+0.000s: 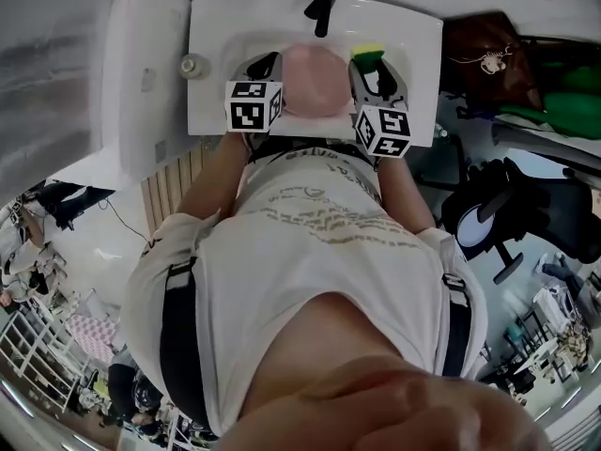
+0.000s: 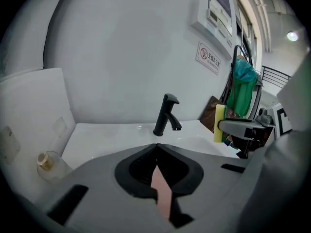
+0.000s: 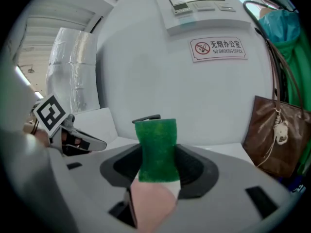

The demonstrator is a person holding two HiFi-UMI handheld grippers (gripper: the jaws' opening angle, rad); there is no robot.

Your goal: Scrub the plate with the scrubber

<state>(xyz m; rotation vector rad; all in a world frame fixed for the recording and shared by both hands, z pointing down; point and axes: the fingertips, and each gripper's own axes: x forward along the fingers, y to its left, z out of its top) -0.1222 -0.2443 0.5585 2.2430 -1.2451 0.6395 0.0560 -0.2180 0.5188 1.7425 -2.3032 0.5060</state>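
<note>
Head view looks steeply down past the person's chest to a white sink (image 1: pixel 214 26) with a black tap (image 1: pixel 324 6) at its far edge. A round pink plate (image 1: pixel 315 83) sits over the basin, face up, between the two tools. The left gripper (image 1: pixel 266 67) has its jaws fully shut on the plate's left rim; in its own view the plate shows only as a thin pink sliver pinched in the seam. The right gripper (image 1: pixel 373 71) is clamped on a scrubber (image 1: pixel 368 54), yellow on top and green on its working face, whose long axis runs out along the jaws, away from the person. The plate lies just left of and below the scrubber, at the plate's far right rim. Contact looks likely, but I cannot be sure. Scrubbing would mean sweeping leftward across the face.
</note>
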